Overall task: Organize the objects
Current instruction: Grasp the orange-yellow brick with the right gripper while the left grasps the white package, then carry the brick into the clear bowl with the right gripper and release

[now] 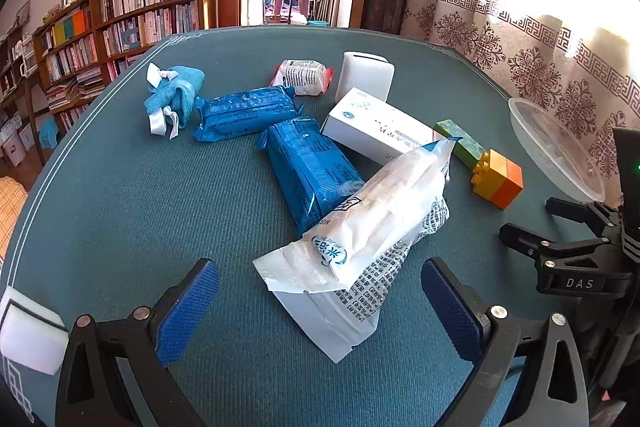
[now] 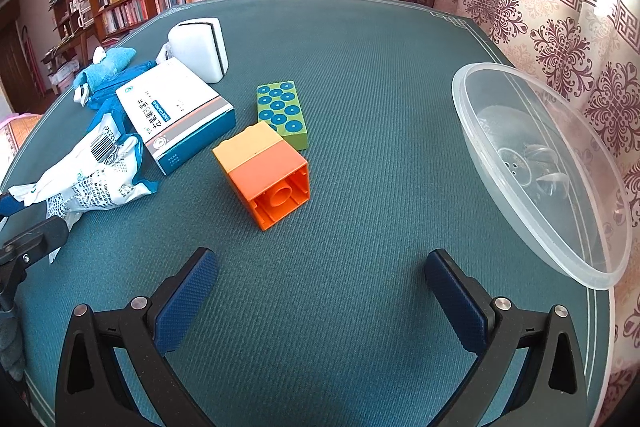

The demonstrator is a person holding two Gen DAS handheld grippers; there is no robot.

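Between my left tongs point(image 1: 320, 307), which stand wide and hold nothing, lies the near end of a white printed packet point(image 1: 360, 239), resting partly on a blue packet point(image 1: 312, 171). Beyond that I see a second blue packet point(image 1: 244, 111), a teal cloth bundle point(image 1: 174, 99) off to the left, a white medicine box point(image 1: 376, 131) and a white sponge block point(image 1: 366, 77) farther ahead. Ahead of my right tongs point(image 2: 320, 299), also spread wide and empty, an orange and yellow brick point(image 2: 264, 179) lies on its side on the green table mat point(image 2: 360, 247), touching a green dotted block point(image 2: 284, 113) just behind it. To their right a clear plastic bowl point(image 2: 540, 163) sits tilted near the table edge.
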